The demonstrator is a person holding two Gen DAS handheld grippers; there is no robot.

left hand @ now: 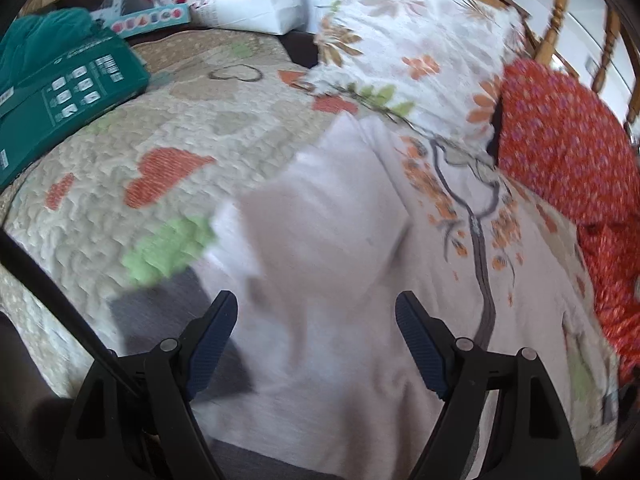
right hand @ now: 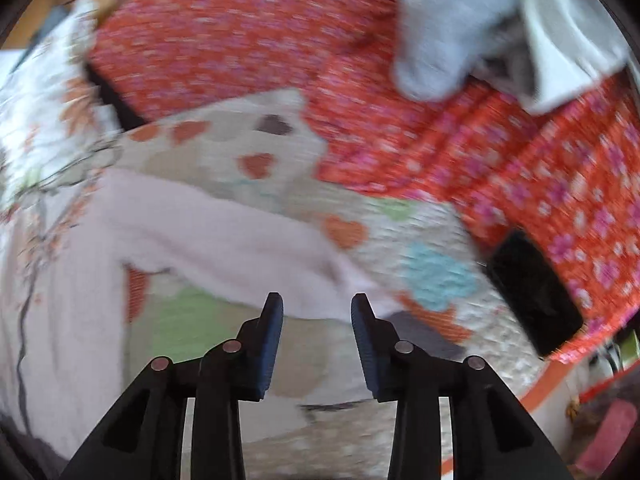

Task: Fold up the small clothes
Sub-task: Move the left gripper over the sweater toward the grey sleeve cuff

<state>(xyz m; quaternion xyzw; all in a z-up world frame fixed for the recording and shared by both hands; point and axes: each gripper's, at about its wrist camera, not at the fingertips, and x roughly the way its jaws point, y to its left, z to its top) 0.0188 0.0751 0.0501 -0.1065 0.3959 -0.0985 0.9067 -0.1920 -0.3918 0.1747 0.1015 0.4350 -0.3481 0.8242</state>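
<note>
A pale pink garment (left hand: pixel 332 264) with an orange flower and grey branch print lies spread on a quilted heart-pattern bedspread (left hand: pixel 120 160). One part is folded over its middle. My left gripper (left hand: pixel 316 304) is open and empty just above the garment's near part. In the right wrist view the garment's sleeve (right hand: pixel 224 236) stretches across the bedspread (right hand: pixel 400 240). My right gripper (right hand: pixel 317 306) is open and empty, close above the sleeve's end. Both views are motion-blurred.
A floral pillow (left hand: pixel 408 48) and a red flowered cloth (left hand: pixel 568 148) lie behind the garment. A green box (left hand: pixel 68 88) sits at the left. A black phone (right hand: pixel 536 292) lies on the red cloth (right hand: pixel 280 40), with grey and white clothes (right hand: pixel 448 36) beyond.
</note>
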